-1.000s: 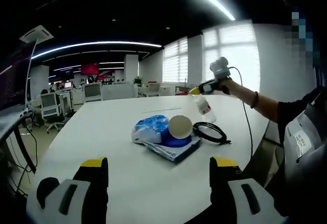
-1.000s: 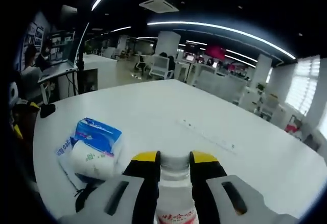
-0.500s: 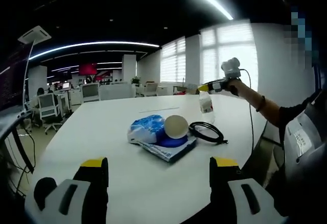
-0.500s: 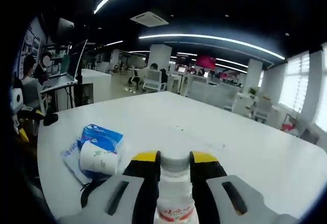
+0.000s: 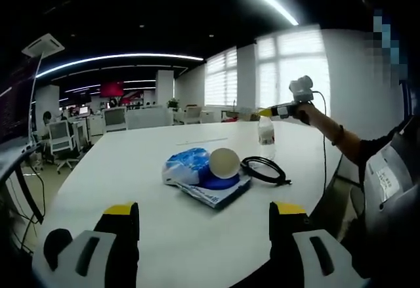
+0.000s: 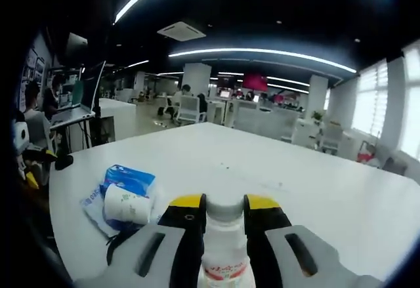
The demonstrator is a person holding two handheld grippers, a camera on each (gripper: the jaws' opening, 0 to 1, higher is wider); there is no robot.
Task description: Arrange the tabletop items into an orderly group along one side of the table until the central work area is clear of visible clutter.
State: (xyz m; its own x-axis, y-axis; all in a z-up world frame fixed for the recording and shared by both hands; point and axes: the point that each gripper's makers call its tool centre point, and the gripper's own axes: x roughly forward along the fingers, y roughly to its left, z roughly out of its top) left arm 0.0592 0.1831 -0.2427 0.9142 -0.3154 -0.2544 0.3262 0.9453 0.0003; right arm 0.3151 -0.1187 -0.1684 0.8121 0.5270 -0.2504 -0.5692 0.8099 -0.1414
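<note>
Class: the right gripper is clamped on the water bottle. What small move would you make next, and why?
Probably open the right gripper and let go: the water bottle looks upright on the table near its edge, apart from the tissue pack, paper cup and cable.

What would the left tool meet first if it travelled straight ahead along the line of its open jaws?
Probably the tissue pack and the paper cup lying on it, on the white table; depth is uncertain.
</note>
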